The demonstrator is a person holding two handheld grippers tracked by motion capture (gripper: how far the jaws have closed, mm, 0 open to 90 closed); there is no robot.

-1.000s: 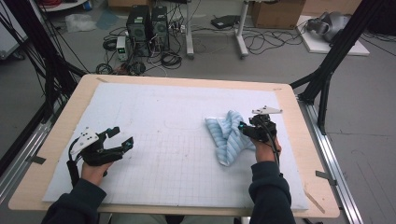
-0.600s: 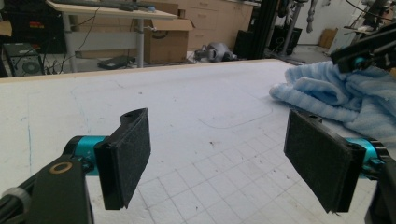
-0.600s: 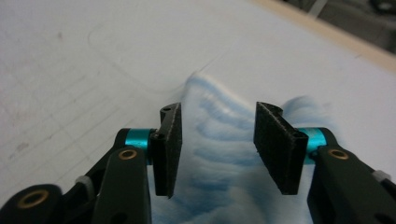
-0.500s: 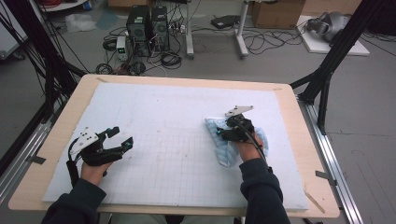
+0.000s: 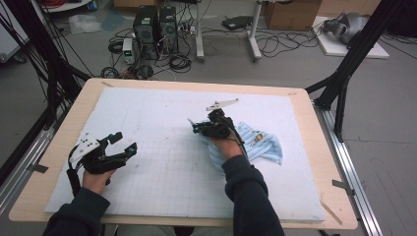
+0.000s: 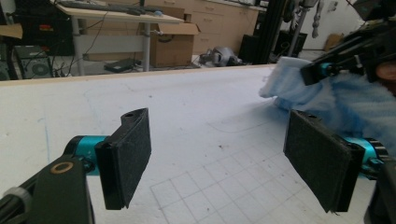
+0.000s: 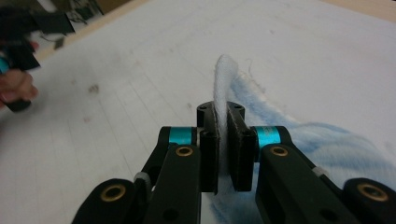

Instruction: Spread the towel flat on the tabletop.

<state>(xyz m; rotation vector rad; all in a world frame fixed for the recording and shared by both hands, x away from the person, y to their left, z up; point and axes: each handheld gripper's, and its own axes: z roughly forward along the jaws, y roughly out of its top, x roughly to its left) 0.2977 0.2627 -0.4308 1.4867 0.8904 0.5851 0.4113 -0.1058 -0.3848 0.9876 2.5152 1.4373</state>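
Item: cloth [image 5: 260, 145], pale blue/white striped, fleecy, lying crumpled on the foam mat [image 5: 162, 128], right of centre, just under my right wrist

Near – right gripper [image 7: 223, 140]: my jaws have just been closing and now pinch a folded edge of the cloth; the edge stands up as a thin white ridge between the pads [image 7: 241, 144]. In the high view, same gripper [image 5: 201, 129] sits at the cloth's left side, rest of the fabric trailing to the right behind my hand

Near, other side – left gripper [image 6: 219, 154]: jaws wide apart, nothing between them, resting over bare mat at the left; seen from above at [image 5: 123, 145], well apart from the cloth

Handling, my guess: v. light, fully soft, no stiffness – will drape and drag, not lift flat. Fuzzy nap, so not slippery; grips well betw. felt pads. Not fragile. Thin edge may slide out if pinched too shallow, esp. w/ two layers

Where to hold: at an edge or corner, pads deep over the hem; 2nd gripper on the opposite edge to keep it spread

Far: table rim [image 5: 314, 123], floor w/ cables beyond
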